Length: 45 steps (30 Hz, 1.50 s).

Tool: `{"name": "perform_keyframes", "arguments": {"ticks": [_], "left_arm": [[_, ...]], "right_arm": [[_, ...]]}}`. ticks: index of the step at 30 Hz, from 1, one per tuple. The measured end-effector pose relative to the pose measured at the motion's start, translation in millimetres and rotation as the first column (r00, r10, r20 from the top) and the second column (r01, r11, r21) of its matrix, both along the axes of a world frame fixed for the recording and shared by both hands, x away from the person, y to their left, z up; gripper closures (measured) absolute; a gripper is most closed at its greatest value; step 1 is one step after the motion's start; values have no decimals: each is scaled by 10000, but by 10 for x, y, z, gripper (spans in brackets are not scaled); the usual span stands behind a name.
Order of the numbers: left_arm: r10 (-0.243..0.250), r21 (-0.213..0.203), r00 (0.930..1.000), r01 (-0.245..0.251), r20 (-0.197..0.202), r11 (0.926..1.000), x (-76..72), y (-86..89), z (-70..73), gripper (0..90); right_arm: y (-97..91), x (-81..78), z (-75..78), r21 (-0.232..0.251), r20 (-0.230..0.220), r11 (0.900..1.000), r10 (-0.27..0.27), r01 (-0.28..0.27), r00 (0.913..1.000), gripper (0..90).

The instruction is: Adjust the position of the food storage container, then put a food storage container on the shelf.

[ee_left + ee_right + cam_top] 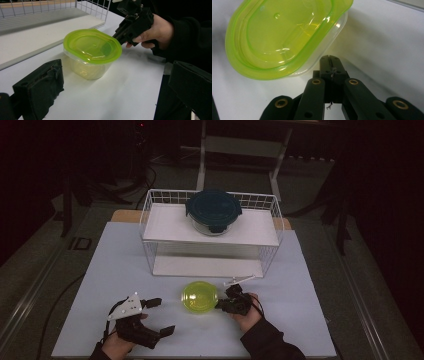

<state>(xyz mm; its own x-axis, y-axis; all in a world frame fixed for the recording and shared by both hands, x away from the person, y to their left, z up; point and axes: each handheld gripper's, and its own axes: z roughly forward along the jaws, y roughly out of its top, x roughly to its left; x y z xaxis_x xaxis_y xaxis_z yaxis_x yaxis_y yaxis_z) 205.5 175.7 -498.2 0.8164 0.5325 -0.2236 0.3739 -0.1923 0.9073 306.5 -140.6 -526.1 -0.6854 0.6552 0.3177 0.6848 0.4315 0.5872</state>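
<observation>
On the white table [120, 265], in front of the wire rack [150, 215], stands a clear container with a green lid [199, 297]. Just beside its right edge, the right gripper [220, 304] has its jaws pressed together on nothing. At the container's left, the left gripper [162, 316] rests with jaws spread wide.

Green-lidded clear plastic container [287, 37] is cut off by the right gripper view's top edge; its base there is hidden under the lid overhang.
</observation>
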Motion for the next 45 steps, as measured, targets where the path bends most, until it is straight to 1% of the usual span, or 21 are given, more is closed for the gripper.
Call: {"name": "perform_keyframes", "arguments": {"ticks": [5,9,12,16,18,21,22,23,24,26,27,28,29,30,31,34,35,38,40,43,45], "left_arm": [[10,-34,10000,-10,-16,10000,3,4,3,0],[31,-119,9998,-29,186,9999,-2,8,10,0],[170,-280,9993,-161,321,9995,-17,15,22,0],[418,-271,9990,-414,158,9988,-6,23,34,0],[487,-246,9988,-486,68,9985,2,18,55,0],[494,-299,9988,-494,-3,9983,9,21,97,0],[494,-299,9988,-494,-3,9983,9,21,97,1],[388,-608,9990,-401,-220,9973,27,38,130,1],[449,-572,9987,-462,-240,9973,35,43,146,0],[552,-353,9983,-557,-166,9978,58,41,185,0],[582,-263,9982,-585,-154,9979,74,33,208,0],[582,-263,9982,-585,-154,9979,74,33,208,0],[597,-203,9981,-601,-178,9980,120,10,255,0],[639,-168,9976,-643,-251,9978,150,-4,273,0],[647,-112,9973,-651,-348,9978,186,-16,286,0],[686,-88,9946,-695,-783,9975,298,-53,300,0],[654,-100,9933,-667,-955,9977,333,-67,300,1],[661,-123,9906,-681,-1200,9976,415,-106,300,1],[649,-199,9878,-684,-1412,9975,461,-131,301,0],[682,-261,9836,-736,-1670,9969,522,-148,297,1],[865,-288,9797,-932,-1810,9952,555,-150,285,1]], "right_arm": [[25,-9,-8,-38,7,10000,72,-72,10000,899],[-8,-34,25,-138,243,9999,70,-67,9997,883],[-84,-67,82,-292,514,9996,-30,45,9987,826],[-189,-124,160,-314,895,9993,-155,184,9959,722],[-226,-167,218,-315,1184,9994,-129,167,9929,620],[-263,-237,327,-92,1617,9998,-185,202,9867,473],[-263,-237,327,-92,1617,9998,-185,202,9867,473],[-270,-250,352,-58,1732,9998,-175,188,9847,429],[-285,-282,408,220,1872,9997,57,-100,9823,289],[-291,-299,449,426,1976,9989,124,-213,9802,232],[-296,-300,467,641,1993,9978,61,-192,9799,210],[-296,-300,467,641,1993,9978,61,-192,9799,210],[-301,-298,484,826,1998,9963,63,-232,9798,192],[-302,-292,516,1004,2023,9949,-134,-71,9792,170],[-308,-282,531,1214,2039,9925,-152,-99,9789,150],[-317,-266,586,1596,2206,9871,-211,-147,9751,151],[-319,-259,608,1682,2258,9857,-260,-127,9738,151],[-322,-210,657,1823,2438,9830,-218,-238,9696,149],[-312,-179,675,1916,2391,9812,-246,-223,9707,151],[-292,-122,671,1906,1744,9816,-468,129,9836,153],[-266,-87,654,1927,1379,9807,-617,343,9885,152]]}}
